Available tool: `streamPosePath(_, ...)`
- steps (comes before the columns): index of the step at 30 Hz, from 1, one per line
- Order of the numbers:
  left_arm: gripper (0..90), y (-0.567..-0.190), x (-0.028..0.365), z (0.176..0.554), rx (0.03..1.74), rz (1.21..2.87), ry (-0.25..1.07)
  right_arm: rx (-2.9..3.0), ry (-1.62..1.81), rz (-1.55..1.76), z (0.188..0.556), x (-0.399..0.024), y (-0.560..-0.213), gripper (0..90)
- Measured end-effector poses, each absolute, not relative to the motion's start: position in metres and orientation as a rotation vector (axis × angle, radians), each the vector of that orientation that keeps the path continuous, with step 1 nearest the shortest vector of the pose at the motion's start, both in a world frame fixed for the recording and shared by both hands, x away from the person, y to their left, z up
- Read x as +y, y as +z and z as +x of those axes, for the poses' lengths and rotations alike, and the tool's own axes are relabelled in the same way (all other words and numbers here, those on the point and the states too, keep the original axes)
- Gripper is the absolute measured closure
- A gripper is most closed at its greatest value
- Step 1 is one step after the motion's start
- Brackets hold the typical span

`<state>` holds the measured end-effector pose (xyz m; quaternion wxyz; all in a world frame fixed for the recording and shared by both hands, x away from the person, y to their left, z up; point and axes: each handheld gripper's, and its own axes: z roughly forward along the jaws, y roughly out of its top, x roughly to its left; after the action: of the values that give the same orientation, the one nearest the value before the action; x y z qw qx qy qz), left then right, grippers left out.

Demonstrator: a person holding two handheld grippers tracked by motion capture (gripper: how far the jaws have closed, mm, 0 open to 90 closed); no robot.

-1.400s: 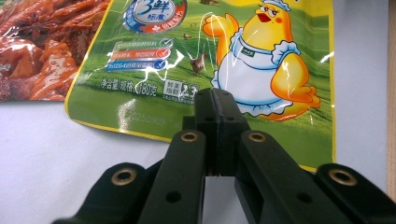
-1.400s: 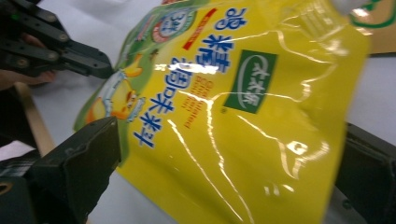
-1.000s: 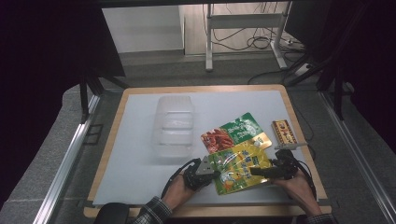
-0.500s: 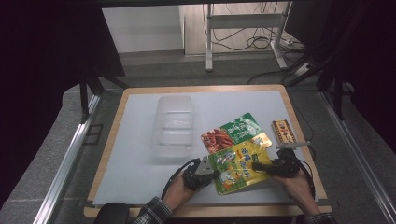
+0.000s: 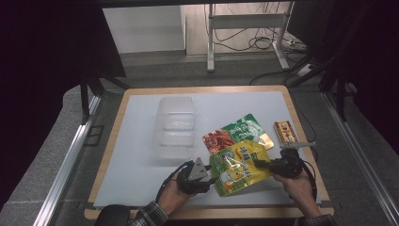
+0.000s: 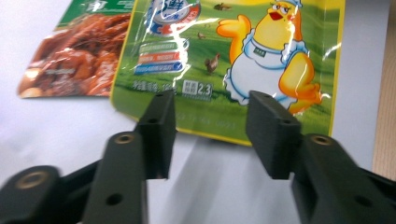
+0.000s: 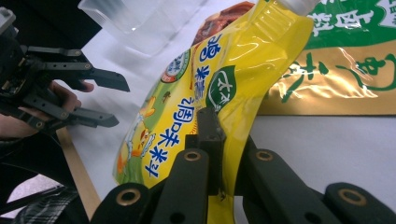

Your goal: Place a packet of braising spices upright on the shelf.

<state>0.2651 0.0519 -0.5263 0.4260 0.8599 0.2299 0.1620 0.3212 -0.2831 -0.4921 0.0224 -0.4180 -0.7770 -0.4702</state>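
Note:
A yellow pouch (image 5: pixel 237 167) with a cartoon chicken lies near the table's front edge, its right side raised. My right gripper (image 5: pixel 259 164) is shut on that right edge; in the right gripper view the jaws (image 7: pixel 219 135) pinch the yellow pouch (image 7: pixel 196 93). My left gripper (image 5: pixel 211 180) stands open at the pouch's left end. In the left gripper view its fingertips (image 6: pixel 212 100) flank the yellow pouch's (image 6: pixel 243 56) lower edge, which hovers above its shadow. The left gripper (image 7: pixel 100 98) also shows open in the right gripper view.
A green and red pouch (image 5: pixel 235 131) lies partly under the yellow one. A clear plastic container (image 5: pixel 175 125) stands to the left of the pouches. A small orange box (image 5: pixel 285 133) lies at the right. The white mat (image 5: pixel 136 155) ends near the wooden table edge (image 5: pixel 207 213).
My right gripper has edged slightly left while holding the yellow pouch, which has shifted a little. The left gripper has hardly moved.

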Motion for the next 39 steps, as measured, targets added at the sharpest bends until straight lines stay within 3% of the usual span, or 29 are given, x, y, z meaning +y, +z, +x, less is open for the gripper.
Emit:
streamPosePath(6,30.7,-0.523,0.061,0.263,0.608,2.110,0.390,-2.397,-1.484,-1.270,0.320,-0.280,-0.484,88.2)
streamPosePath(14,16.1,-0.523,0.072,0.256,0.657,2.087,0.410,-2.418,-1.541,-1.197,0.316,-0.274,-0.472,88.3)
streamPosePath(29,10.9,-0.522,0.084,0.243,0.665,2.056,0.547,-2.462,-1.568,-1.071,0.316,-0.260,-0.452,88.6)
streamPosePath(39,7.9,-0.519,0.093,0.239,0.653,1.970,0.489,-2.548,-1.597,-0.951,0.317,-0.249,-0.421,88.8)
